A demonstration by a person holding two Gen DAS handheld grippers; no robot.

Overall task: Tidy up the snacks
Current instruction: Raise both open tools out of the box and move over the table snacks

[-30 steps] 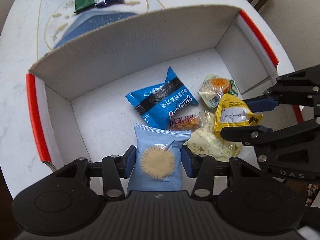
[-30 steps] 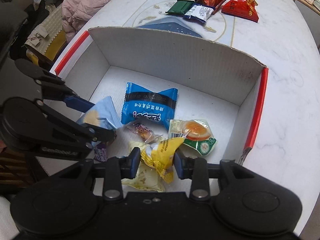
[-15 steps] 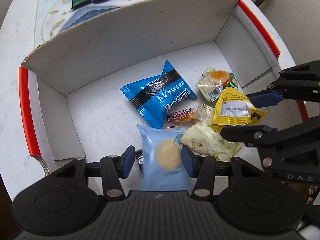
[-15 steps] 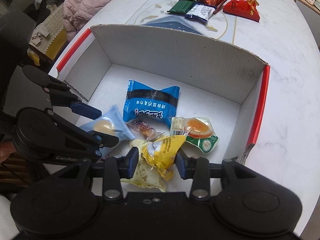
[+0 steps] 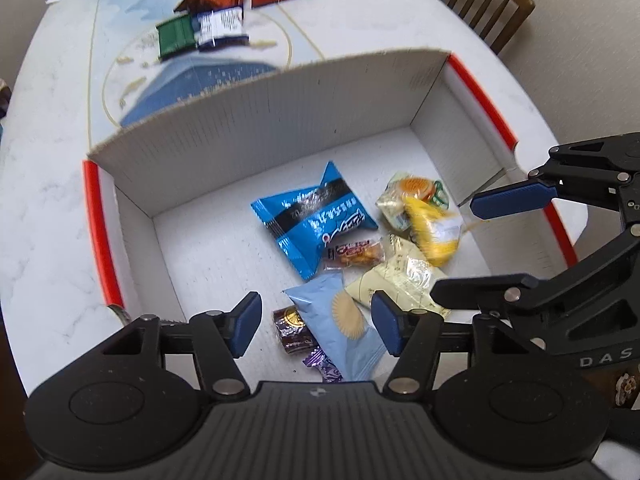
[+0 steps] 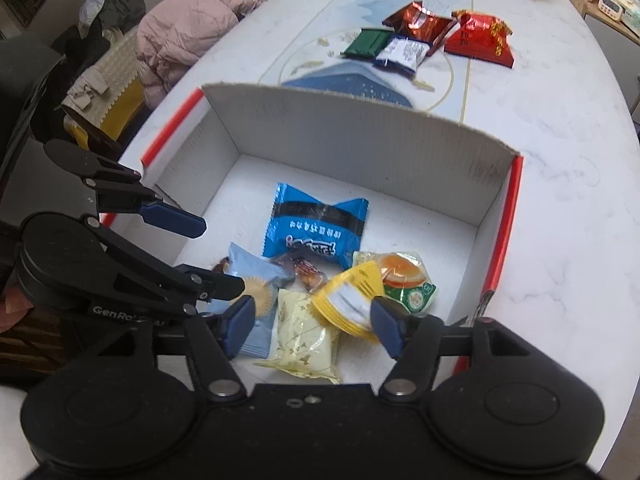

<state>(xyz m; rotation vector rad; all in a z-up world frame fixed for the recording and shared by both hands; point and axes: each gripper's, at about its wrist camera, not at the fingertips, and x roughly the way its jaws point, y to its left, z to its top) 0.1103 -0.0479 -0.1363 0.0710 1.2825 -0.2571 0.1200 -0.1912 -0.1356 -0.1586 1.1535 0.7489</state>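
Hovering over the box [image 5: 280, 120], both grippers' fingers [image 5: 244, 322] [image 6: 390, 330] spread wide, holding nothing

Lighting: soft, even indoor light; bright on the white table [image 5: 48, 240] and the box [image 5: 280, 128] walls, no hard glare.
Shadows: faint and diffuse; a mild one along the box's inner left wall.
Blur: in the left wrist view the yellow packet [image 5: 434, 228] is smeared by motion, and the print on the blue packet [image 5: 312, 218] is soft. In the right wrist view the yellow packet [image 6: 348, 300] is also slightly smeared.
Distortion: strong fisheye bending; table edges curve, corners dark.
Foreground: black gripper bodies are dim, with little detail.
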